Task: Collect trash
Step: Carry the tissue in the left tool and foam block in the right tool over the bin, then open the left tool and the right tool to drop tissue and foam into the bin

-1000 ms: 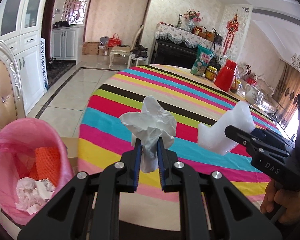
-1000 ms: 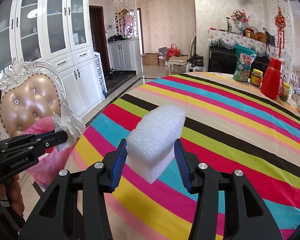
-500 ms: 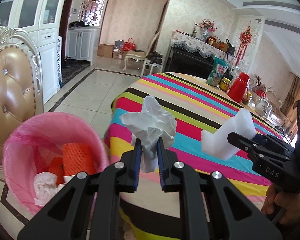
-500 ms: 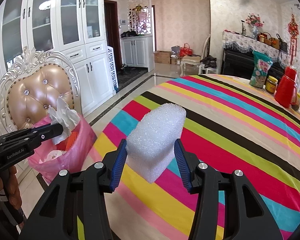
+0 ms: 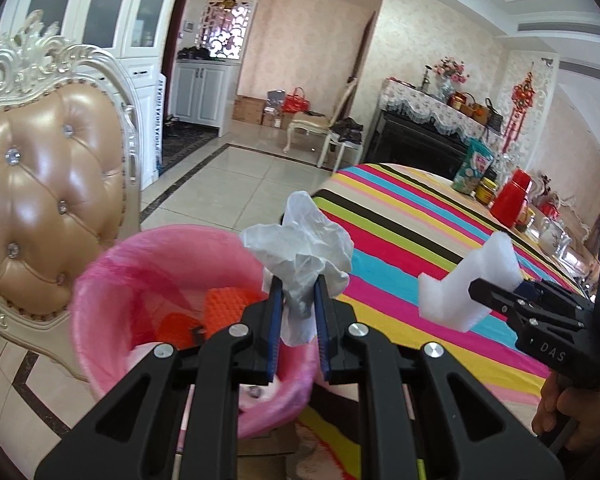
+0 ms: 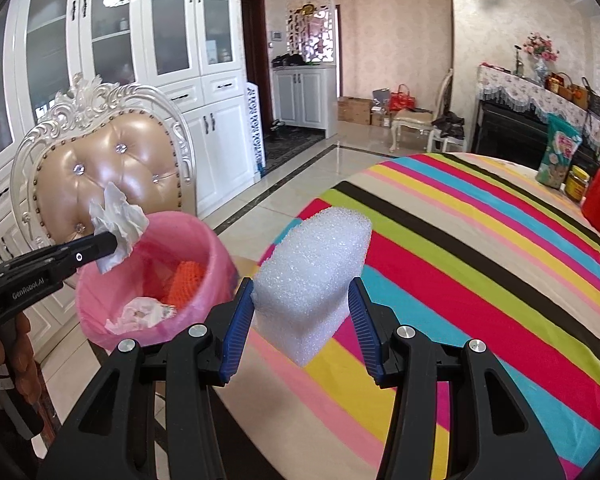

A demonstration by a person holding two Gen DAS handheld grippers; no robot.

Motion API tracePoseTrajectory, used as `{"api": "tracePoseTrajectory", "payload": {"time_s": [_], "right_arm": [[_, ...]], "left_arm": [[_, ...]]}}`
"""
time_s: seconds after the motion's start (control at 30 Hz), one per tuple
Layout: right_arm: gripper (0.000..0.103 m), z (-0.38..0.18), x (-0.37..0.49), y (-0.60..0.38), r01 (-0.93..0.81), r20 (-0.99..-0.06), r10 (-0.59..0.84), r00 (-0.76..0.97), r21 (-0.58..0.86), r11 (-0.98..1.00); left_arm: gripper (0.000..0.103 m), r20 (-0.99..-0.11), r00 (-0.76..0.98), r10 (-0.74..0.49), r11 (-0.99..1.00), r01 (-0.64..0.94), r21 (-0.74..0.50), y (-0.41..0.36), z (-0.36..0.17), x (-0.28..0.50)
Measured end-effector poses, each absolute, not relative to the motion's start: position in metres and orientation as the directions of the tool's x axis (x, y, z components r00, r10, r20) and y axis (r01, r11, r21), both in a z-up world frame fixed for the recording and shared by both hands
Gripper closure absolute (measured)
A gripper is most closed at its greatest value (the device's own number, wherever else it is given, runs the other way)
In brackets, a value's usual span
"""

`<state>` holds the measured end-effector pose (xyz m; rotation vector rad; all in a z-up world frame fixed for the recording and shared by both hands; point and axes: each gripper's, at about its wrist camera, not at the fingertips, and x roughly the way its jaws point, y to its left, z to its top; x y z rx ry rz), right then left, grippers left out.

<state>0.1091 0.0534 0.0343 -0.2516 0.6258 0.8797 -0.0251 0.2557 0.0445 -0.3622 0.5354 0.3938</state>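
Gripping crumpled tissue [image 5: 300, 248] and grainy foam block [image 6: 312, 272] over pink-lined bin [image 5: 112, 280]

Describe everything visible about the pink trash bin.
The pink trash bin is a round, open-topped pail lined with a thin, glossy pink plastic bag folded over its rim. It stands upright beside the striped table, in front of a tufted chair. Inside lie orange netted foam and crumpled pinkish-white paper. The left gripper holds a crumpled white tissue above its rim; nothing held touches the bin.
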Motion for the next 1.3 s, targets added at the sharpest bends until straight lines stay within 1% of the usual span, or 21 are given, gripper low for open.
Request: {"api": "tracePoseTrajectory", "payload": {"time_s": [0.53, 1.07, 1.23, 1.27, 1.3], "right_arm": [[0.056, 0.026, 0.084, 0.138, -0.85, -0.634, 0.676, 0.377, 0.054, 0.524], [0.056, 0.014, 0.072, 0.225, -0.9, -0.664, 0.693, 0.281, 0.069, 0.431], [0.055, 0.011, 0.071, 0.243, -0.909, -0.666, 0.694, 0.274, 0.055, 0.413], [0.053, 0.01, 0.071, 0.246, -0.911, -0.666, 0.695, 0.272, 0.053, 0.408], [0.044, 0.01, 0.072, 0.249, -0.914, -0.664, 0.697, 0.271, 0.05, 0.403]], "left_arm": [[0.088, -0.555, 0.758, 0.344, 0.816, -0.533, -0.223, 0.315, 0.043, -0.068], [0.088, -0.591, 0.716, 0.372, 0.79, -0.578, -0.203, 0.365, 0.029, -0.062], [0.087, -0.599, 0.714, 0.363, 0.779, -0.586, -0.225, 0.379, 0.024, -0.061], [0.086, -0.601, 0.713, 0.362, 0.776, -0.587, -0.229, 0.381, 0.023, -0.06], [0.083, -0.603, 0.712, 0.36, 0.772, -0.59, -0.237, 0.385, 0.022, -0.06]]}}
